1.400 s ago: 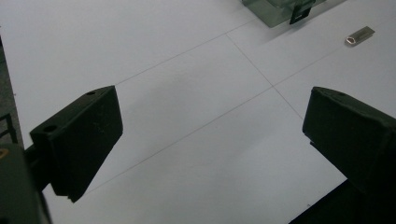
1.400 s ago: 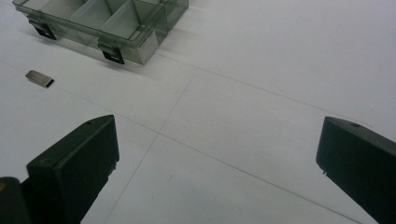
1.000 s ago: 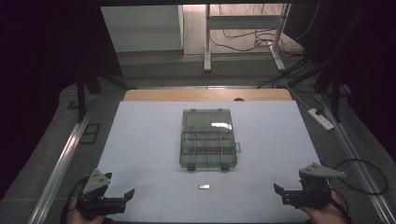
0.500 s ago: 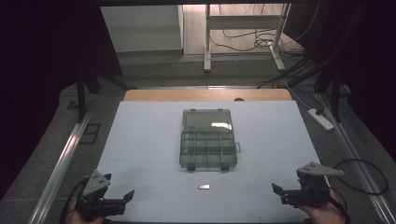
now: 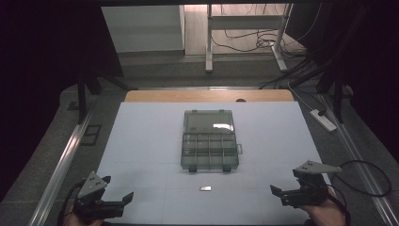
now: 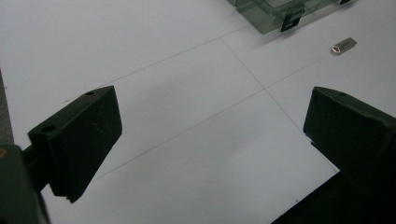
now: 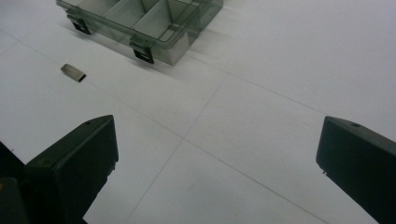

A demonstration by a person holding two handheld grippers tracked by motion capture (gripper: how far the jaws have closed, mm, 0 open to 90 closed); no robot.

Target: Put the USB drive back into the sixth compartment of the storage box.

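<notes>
Small metal piece (image 5: pixel 204 189) lies flat on the white table sheet (image 5: pixel 141 141), near the front edge, roughly midway between both grippers and well apart from each. Just beyond it, the clear compartment box (image 5: pixel 210 143), lid open and lying flat behind the tray; piece is outside the box, near its two front latches, not touching.

Left gripper (image 5: pixel 117 201): at the near-left corner of the sheet, jaws spread wide, holding nothing. In the left gripper view the piece (image 6: pixel 344 45) sits far ahead and off to the right of the gap; a box latch corner (image 6: pixel 292 21) is at the top edge. Bare sheet between the jaws.

Right gripper (image 5: pixel 282 194): near-right, hand (image 5: pixel 324 214) under it, jaws also wide apart, nothing held. In the right gripper view the piece (image 7: pixel 74 73) is ahead and left of the gap, box (image 7: pixel 154 23) beyond it.

Room: open sheet all around the piece and on both sides of the box. Wooden table edge (image 5: pixel 207 95) shows past the sheet's far side; power strip (image 5: pixel 323 119) on the floor to the right; cables (image 5: pixel 244 44) and stand legs further back.
</notes>
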